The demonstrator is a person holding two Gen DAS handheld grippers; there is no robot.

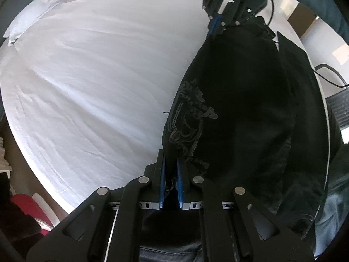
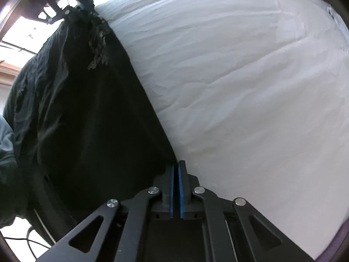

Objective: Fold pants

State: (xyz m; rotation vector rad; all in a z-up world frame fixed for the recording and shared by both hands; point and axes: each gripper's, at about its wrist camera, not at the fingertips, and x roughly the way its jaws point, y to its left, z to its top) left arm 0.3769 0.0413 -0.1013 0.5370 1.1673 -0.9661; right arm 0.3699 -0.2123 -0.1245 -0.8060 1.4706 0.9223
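Above the white bed (image 1: pixel 87 87), the limp, light black pants (image 1: pixel 240 109) hang between the left gripper (image 1: pixel 171 174) and right gripper (image 2: pixel 175 170), both clamped on an edge, best held at corners

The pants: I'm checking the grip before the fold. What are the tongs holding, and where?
Both tongs are shut on the black pants: the left tongs pinch one edge of the fabric, the right tongs another, so the cloth hangs between them.
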